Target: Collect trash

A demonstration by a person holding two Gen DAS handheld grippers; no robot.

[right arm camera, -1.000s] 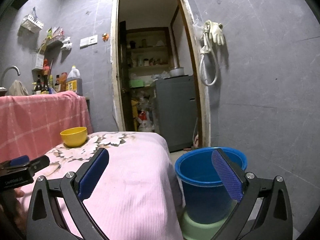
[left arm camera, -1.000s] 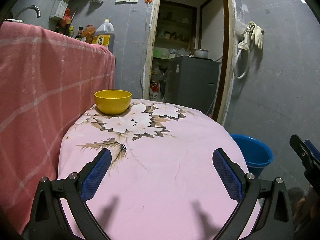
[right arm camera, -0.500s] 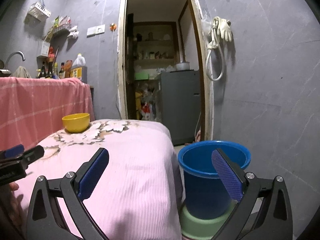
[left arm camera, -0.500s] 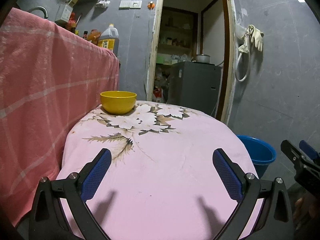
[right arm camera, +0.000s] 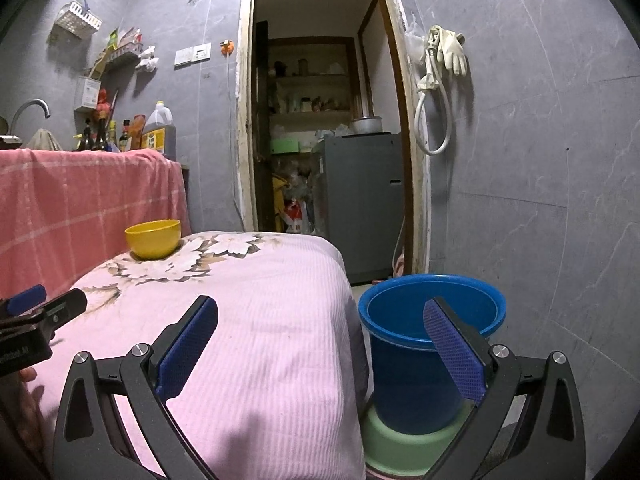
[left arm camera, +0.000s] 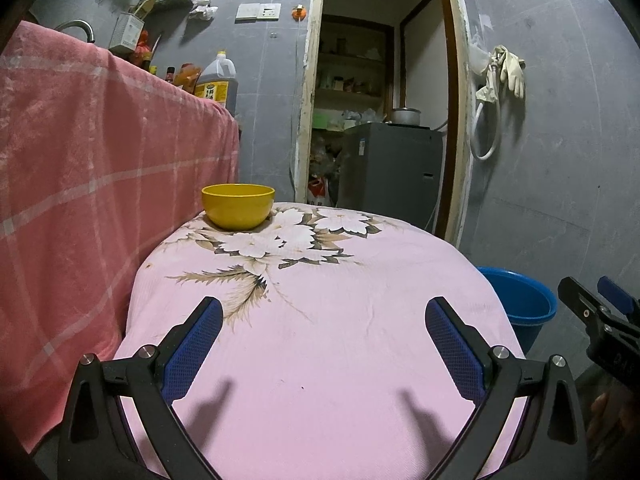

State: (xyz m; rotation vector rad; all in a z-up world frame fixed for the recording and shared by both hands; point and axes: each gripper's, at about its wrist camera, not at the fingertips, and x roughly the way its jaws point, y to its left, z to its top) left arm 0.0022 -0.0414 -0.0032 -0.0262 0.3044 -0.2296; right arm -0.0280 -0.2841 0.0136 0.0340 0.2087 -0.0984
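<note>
Right wrist: blue bucket (right arm camera: 416, 376) behind right-hand jaw.

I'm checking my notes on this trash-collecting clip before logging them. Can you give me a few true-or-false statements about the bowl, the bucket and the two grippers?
1. The yellow bowl stands on the flowered pink cloth. True.
2. The left gripper is shut on a piece of trash. False: its fingers are spread wide with nothing between them.
3. The blue bucket sits on the table. False: it stands beside the table, on a green base.
4. The right gripper is open and holds nothing. True.
5. Gloves hang on the wall right of the doorway. True.
6. The bowl lies tipped on its side. False: it stands upright.
</note>
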